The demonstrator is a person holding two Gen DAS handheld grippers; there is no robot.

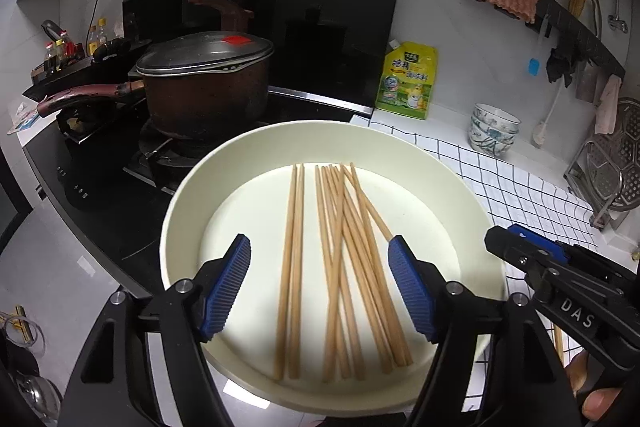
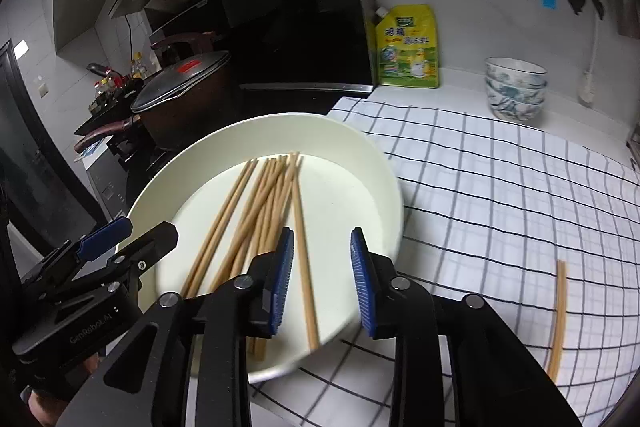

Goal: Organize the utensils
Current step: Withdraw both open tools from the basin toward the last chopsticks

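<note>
Here your left gripper (image 1: 320,287) has its fingers spread wide, pinching nothing; your right gripper (image 2: 322,283) stands partly spread, also bare. Below both, the chopsticks (image 1: 340,267) lie loose in the plate (image 1: 180,211), mid-frame. A stray pair (image 2: 560,315) lies on the bench cloth (image 2: 500,187), lower right.

The near ends of several chopsticks (image 2: 256,223) vanish behind the right tool (image 2: 322,281). The plate (image 1: 180,211) has its near rim covered by the left tool (image 1: 319,285). Print on the yellow pouch (image 1: 406,81) is too small to read.
</note>
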